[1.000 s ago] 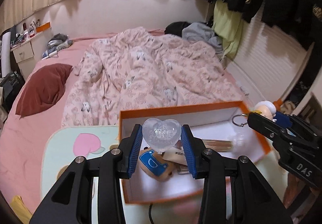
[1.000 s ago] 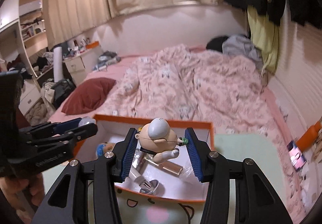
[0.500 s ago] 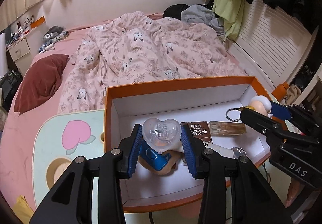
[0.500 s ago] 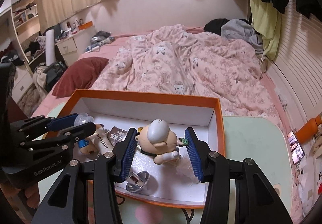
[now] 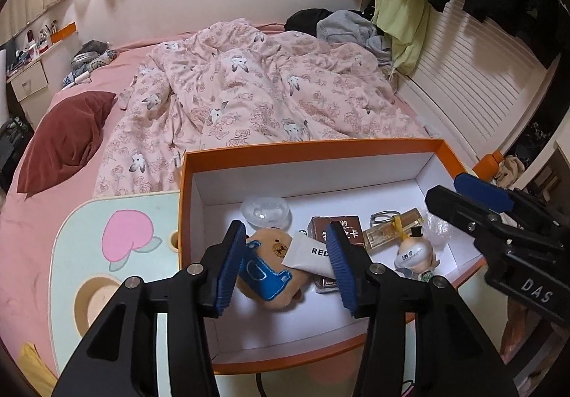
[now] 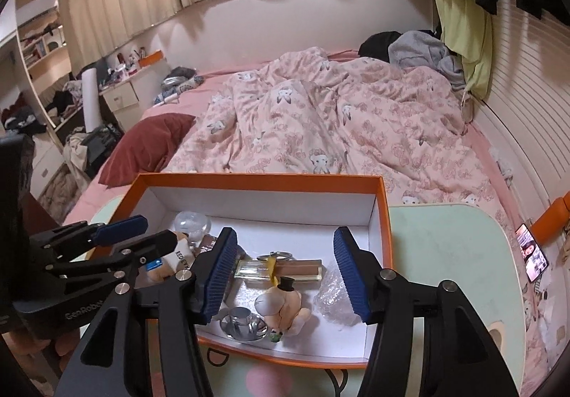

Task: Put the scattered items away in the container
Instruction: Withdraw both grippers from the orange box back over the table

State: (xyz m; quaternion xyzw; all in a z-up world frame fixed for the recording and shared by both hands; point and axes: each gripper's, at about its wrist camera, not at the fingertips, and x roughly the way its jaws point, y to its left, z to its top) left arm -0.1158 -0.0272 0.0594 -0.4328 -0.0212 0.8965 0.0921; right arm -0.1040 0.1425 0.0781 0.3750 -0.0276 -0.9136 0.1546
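Observation:
The orange box with a white inside sits on the pale green table. In it lie the clear heart, a brown bear plush, a white tube, a brown card box, a perfume bottle, a silver knob and the bald figurine, which also shows in the right wrist view. My left gripper is open and empty above the plush. My right gripper is open and empty above the figurine.
The table carries a pink peach print. A bed with a pink floral duvet and a dark red pillow lies behind. A phone leans at the table's right edge. Crumpled plastic lies in the box.
Both grippers have opened. The clear heart has dropped from the left gripper into the box's back left. The figurine has dropped from the right gripper onto the box floor.

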